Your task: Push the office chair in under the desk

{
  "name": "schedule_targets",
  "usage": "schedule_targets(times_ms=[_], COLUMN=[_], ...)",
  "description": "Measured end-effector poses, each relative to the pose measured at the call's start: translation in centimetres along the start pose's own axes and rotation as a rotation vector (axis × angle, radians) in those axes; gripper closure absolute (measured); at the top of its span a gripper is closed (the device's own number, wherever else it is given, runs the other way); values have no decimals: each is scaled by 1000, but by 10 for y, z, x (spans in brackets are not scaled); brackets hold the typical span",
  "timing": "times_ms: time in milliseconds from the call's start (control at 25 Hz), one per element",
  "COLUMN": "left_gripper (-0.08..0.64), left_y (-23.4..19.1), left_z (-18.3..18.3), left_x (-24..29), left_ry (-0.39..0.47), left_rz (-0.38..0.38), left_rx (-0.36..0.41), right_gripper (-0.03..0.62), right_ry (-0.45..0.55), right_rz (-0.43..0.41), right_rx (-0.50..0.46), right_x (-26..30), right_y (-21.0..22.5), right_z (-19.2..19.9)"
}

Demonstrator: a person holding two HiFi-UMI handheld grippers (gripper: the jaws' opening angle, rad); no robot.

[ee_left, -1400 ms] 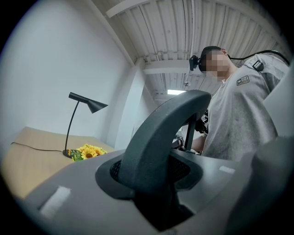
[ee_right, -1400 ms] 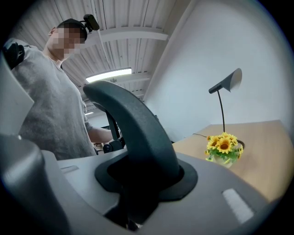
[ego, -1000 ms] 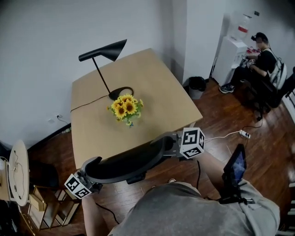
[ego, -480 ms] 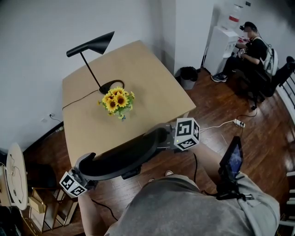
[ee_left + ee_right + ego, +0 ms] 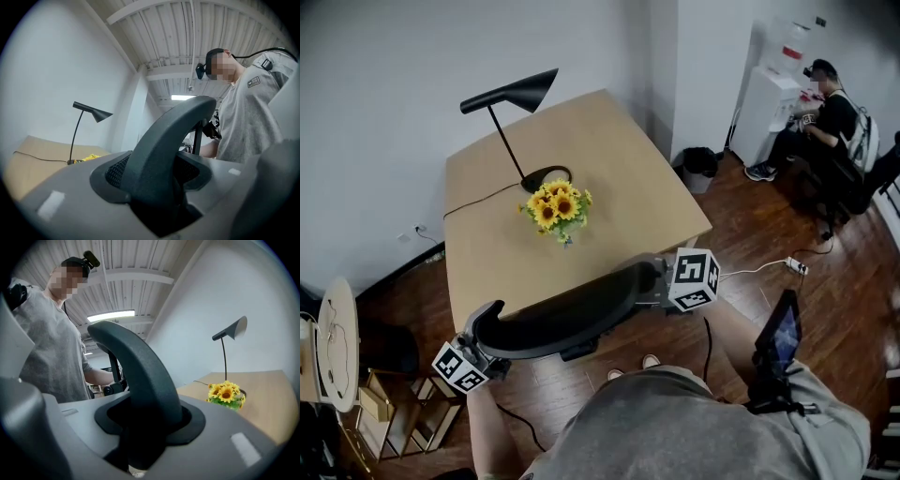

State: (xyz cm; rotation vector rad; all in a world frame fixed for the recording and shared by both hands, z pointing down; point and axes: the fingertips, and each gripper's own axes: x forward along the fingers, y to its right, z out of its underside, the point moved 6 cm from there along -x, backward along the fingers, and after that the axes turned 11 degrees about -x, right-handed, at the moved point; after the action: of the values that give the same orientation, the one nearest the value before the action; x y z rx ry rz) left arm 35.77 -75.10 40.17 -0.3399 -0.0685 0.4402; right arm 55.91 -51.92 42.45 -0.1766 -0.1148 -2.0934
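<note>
Dark-grey back rim of office chair [image 5: 572, 314] spans btwn left tongs [image 5: 486, 339] and right tongs [image 5: 651, 283], one rim end inside each. Jaws just been opening: now slack round rim, not pinching. Desk [image 5: 619, 187] edge just ahead of tongs. Chair prob. heavy-ish but rolls easy; rim stiff, so hold both ends, push evenly.

Wood desk [image 5: 619, 187] w/ black lamp [image 5: 517, 95] & sunflowers [image 5: 555, 211]

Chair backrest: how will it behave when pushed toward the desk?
The backrest looks thick and moulded, so probably stiff. Base is hidden, but on the wood floor it likely rolls easily. Pushed at its top, it may tilt.
</note>
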Motion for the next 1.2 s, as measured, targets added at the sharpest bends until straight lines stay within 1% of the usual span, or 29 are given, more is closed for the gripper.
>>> schedule_targets(times_ms=[80,160,280,400,560,640,720,800,960,1080,1200], left_gripper=[285,273,272,275,329,367,414,463,555,557,557], left_y=[2,4,5,7,11,14,17,22,44,65,91], left_z=[-2,-3,-2,0,7,13,20,26,39,48,60], left_x=[-4,-11,-27,-46,-75,-88,-98,-101,-102,-94,-79], left_ry=[25,47,84,119,161,176,187,195,195,186,187], left_rz=[-18,-45,-92,-136,-183,-202,-222,-237,-264,-268,-280], left_rx=[6,12,8,3,-23,-45,-62,-73,-84,-80,-84], right_gripper=[373,352,341,341,342,347,365,403,453,490,535], right_ry=[7,15,12,10,-9,-10,-4,7,39,53,52], right_rz=[32,64,124,209,330,388,436,468,476,449,389], right_rx=[-13,-14,-8,5,27,39,40,39,68,63,48], right_x=[-3,-9,-24,-41,-64,-74,-81,-87,-96,-99,-99], right_y=[0,0,-1,-5,-16,-25,-36,-44,-56,-63,-77], right_z=[-1,-1,1,2,4,3,2,0,7,9,10])
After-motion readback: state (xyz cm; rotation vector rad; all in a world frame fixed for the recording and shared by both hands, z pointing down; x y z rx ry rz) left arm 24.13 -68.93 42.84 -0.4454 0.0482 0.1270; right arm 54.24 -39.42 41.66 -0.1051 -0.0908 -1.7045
